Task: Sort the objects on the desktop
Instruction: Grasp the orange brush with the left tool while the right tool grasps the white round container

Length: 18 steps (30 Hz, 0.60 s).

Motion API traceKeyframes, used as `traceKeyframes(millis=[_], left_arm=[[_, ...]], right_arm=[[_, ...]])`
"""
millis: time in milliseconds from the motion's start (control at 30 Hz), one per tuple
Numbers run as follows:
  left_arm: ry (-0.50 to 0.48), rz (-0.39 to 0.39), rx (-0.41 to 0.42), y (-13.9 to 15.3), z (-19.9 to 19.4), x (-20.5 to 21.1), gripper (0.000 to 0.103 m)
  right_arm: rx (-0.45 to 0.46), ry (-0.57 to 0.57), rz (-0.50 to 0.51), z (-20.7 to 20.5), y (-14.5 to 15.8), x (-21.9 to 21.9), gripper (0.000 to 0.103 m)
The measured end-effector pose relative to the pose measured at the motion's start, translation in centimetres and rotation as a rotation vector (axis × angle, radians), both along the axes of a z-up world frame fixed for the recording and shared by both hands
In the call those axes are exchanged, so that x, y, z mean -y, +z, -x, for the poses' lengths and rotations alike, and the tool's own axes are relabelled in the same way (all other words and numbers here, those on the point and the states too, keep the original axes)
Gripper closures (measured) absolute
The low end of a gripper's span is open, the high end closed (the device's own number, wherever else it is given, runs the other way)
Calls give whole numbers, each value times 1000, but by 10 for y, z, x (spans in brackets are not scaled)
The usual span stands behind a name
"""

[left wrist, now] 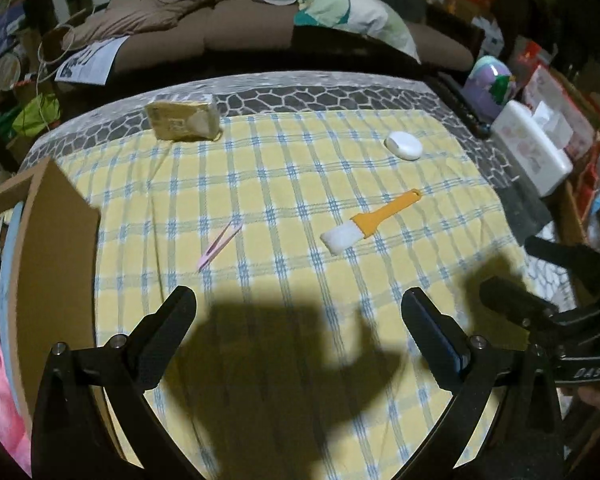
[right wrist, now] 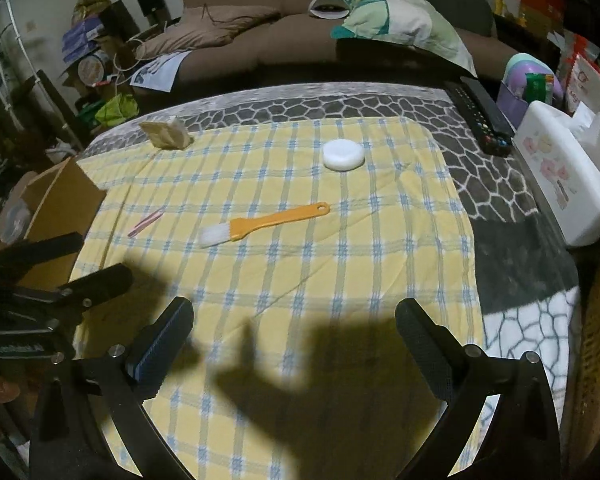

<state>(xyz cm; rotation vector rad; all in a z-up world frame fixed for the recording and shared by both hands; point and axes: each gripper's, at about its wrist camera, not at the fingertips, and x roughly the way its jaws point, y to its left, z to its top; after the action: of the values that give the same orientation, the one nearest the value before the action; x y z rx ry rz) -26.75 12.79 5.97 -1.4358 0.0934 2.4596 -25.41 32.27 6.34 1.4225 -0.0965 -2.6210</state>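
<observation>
On the yellow plaid cloth [left wrist: 284,184] lie an orange-handled brush with white bristles [left wrist: 370,222] [right wrist: 264,224], pink tweezers [left wrist: 219,245] [right wrist: 146,222], a white round case [left wrist: 403,145] [right wrist: 343,154] and a tan wrapped packet [left wrist: 184,117] [right wrist: 166,132] at the far edge. My left gripper [left wrist: 300,300] is open and empty above the near cloth. My right gripper [right wrist: 294,312] is open and empty, beside the left one; it also shows at the right of the left wrist view [left wrist: 512,300].
An open cardboard box [left wrist: 40,240] [right wrist: 56,208] stands at the table's left edge. A white tissue box [right wrist: 568,176] [left wrist: 532,148] and a black remote [right wrist: 482,120] sit at the right. A wicker basket [right wrist: 596,340] is at the right edge. A brown sofa [right wrist: 280,40] lies beyond the table.
</observation>
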Motion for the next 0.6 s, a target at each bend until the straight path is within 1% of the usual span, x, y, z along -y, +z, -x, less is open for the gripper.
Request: traceKeyframes(millis=[100,267,367,500,533,600], left_arm=[[-34,23,-30,-7,7,-9,0],[-101,42,-50,-25,24,-30,0],[-135,38,-64,-35,35,-43,1],[-181,57,-81,-46,51,-61,10],[-189,61,-84,-48,54,-65,15],[-215,65,-91,-53,60,-74,19]], right_arm=[[-1,-1,-4,12,-4,-5,0],[-11,-5,-13,39,-9,-17,0],[-33,-2,0,58,-9,-26,0],[-57,-17,30,90,-10,-39,2],[-61,-17,33,96,-10,-41,3],[-66,-10,35,111,-13,-43,8]])
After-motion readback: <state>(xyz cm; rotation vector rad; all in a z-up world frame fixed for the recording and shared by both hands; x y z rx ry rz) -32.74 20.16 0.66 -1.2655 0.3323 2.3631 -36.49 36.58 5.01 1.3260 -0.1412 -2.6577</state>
